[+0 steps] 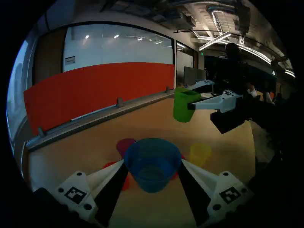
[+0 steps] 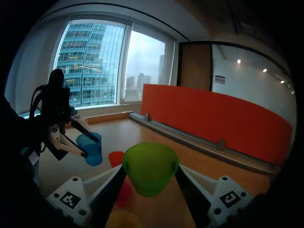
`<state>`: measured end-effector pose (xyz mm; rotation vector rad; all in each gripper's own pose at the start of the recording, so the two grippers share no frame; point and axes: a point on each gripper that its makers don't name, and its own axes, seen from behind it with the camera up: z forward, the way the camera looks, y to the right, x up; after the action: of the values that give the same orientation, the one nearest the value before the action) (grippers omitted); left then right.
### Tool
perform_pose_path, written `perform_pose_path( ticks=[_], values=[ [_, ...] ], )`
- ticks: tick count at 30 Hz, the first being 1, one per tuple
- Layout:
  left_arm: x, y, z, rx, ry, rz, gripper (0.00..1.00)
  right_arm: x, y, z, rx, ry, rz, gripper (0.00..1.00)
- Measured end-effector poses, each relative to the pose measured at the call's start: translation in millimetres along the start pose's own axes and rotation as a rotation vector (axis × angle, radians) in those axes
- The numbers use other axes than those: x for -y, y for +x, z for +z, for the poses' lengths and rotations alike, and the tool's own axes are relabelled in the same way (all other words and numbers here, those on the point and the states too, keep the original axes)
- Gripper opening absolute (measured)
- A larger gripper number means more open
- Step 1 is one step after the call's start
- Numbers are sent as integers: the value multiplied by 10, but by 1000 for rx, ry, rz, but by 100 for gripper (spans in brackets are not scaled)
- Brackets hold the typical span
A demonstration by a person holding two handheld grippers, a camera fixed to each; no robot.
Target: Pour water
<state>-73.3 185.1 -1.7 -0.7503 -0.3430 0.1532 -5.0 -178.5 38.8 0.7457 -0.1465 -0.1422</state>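
Rims need closing up first: blue cup [image 1: 152, 164] clamped in left hand-held gripper [image 1: 152, 162], green cup [image 2: 150, 167] clamped in right hand-held gripper [image 2: 150, 169], both aloft over tabletop [image 1: 152, 121] and apart, then tip slowly.

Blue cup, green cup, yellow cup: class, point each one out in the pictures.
Blue cup [image 1: 152, 174]: left gripper view, its front wall.
Green cup [image 2: 149, 180]: right gripper view, front wall below the rim.
Yellow cup [image 1: 200, 154]: left gripper view, its side wall.
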Motion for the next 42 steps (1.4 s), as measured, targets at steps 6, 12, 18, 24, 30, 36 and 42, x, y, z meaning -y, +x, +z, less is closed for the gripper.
perform_pose_path(
  ticks=[6,12,18,24,30,36,42],
  values=[
    [17,135,-10,-52,13,-2,85,31,124,-41,-60,-10,16,91],
    [44,275,-29,-104,25,-19,85,38,237,-83,-110,-21,29,91],
    [33,394,-57,-146,28,-28,85,76,317,-115,-141,-21,32,91],
    [23,541,-95,-185,32,-24,85,96,365,-138,-153,-21,27,91],
    [21,709,-146,-221,37,-16,85,107,399,-165,-159,-18,28,91],
    [8,846,-175,-239,42,11,85,140,388,-169,-159,-8,28,91],
    [27,1004,-206,-262,51,32,85,180,369,-165,-159,8,36,91]
  ],
)
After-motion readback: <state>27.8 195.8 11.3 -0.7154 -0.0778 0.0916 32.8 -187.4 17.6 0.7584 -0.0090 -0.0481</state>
